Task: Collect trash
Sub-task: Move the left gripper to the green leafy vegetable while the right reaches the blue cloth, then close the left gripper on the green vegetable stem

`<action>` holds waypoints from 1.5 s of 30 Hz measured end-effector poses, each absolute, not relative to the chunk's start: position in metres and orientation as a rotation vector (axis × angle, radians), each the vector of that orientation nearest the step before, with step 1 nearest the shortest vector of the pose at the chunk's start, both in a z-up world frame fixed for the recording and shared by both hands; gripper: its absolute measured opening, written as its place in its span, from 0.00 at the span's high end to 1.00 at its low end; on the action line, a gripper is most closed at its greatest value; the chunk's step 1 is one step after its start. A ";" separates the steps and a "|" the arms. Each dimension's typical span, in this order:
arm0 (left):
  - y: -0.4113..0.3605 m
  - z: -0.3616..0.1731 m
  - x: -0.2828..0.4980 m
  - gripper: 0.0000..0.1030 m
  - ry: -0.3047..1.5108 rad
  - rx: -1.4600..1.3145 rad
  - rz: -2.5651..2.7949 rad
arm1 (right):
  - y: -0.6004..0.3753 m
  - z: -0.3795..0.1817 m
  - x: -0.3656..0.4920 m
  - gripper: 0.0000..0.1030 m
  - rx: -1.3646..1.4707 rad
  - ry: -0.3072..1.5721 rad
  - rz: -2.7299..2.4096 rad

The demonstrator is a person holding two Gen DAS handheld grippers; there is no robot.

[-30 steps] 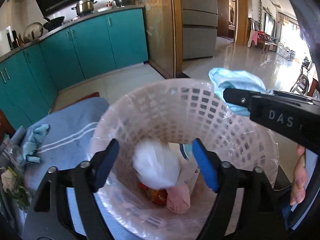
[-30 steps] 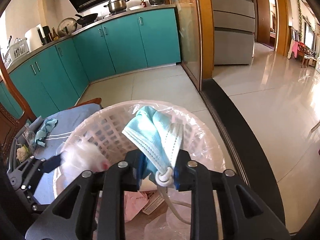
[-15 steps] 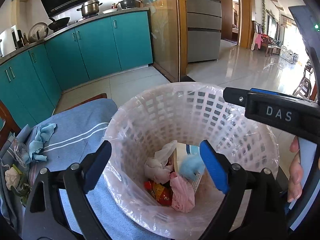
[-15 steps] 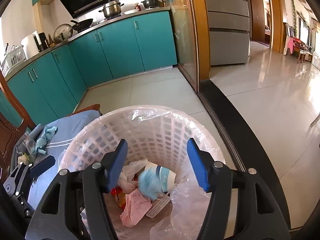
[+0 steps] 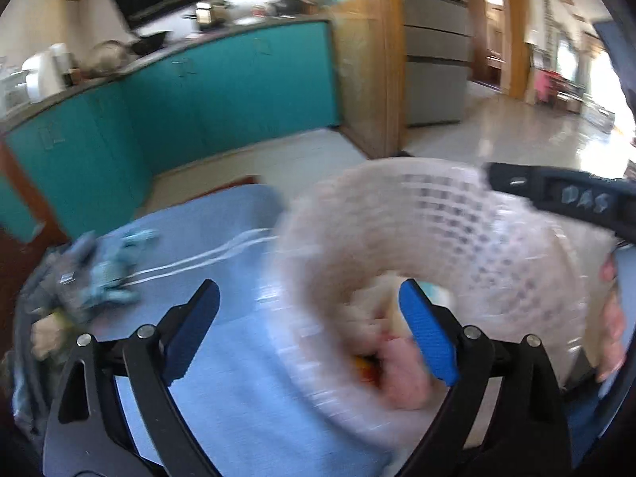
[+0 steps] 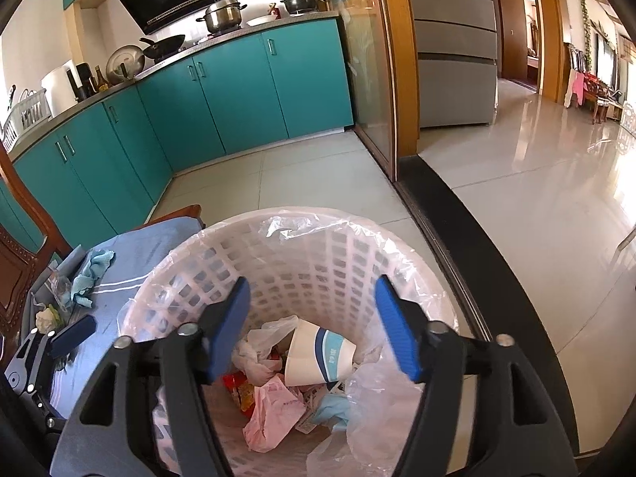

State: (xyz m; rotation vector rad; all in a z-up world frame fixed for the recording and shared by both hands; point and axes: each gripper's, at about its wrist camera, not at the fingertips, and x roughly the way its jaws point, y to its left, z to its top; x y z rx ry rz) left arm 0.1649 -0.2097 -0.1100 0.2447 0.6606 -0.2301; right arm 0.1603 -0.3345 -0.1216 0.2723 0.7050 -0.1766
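A white lattice basket (image 6: 318, 262) lined with clear plastic stands on the blue-clothed table (image 6: 151, 246). In it lie a paper cup (image 6: 318, 359), a pink bag (image 6: 270, 405), a white plastic bag (image 6: 258, 353) and a blue face mask (image 6: 334, 407). My right gripper (image 6: 312, 285) hangs over the basket mouth, its jaws opening with nothing between them. The left wrist view is blurred. There my left gripper (image 5: 309, 290) stands open and empty over the basket's (image 5: 457, 214) left rim. A crumpled blue tissue (image 5: 111, 274) (image 6: 91, 274) lies on the table to the left.
Teal cabinets (image 6: 198, 119) run along the back. A wooden chair (image 6: 16, 274) stands at the far left beside a small white flower (image 6: 45, 316) and clear wrapping. A glass door frame (image 6: 397, 79) and shiny tiled floor (image 6: 536, 198) lie to the right. A hand (image 5: 612, 318) shows at the basket's right.
My right gripper opened and the blue mask fell into the basket. My left gripper let the white bag drop in, opened wider and swung left toward the table.
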 end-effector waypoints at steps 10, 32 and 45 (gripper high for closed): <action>-0.022 -0.145 0.192 0.11 0.809 0.024 0.249 | -0.281 -0.120 0.176 0.33 0.184 0.711 -0.051; 0.024 -0.164 0.139 0.84 0.918 -0.038 0.072 | -0.002 -0.177 0.320 0.33 -0.137 0.938 0.445; 0.037 -0.158 0.143 0.58 0.895 -0.047 0.106 | 0.008 -0.193 0.294 0.96 -0.193 0.987 0.564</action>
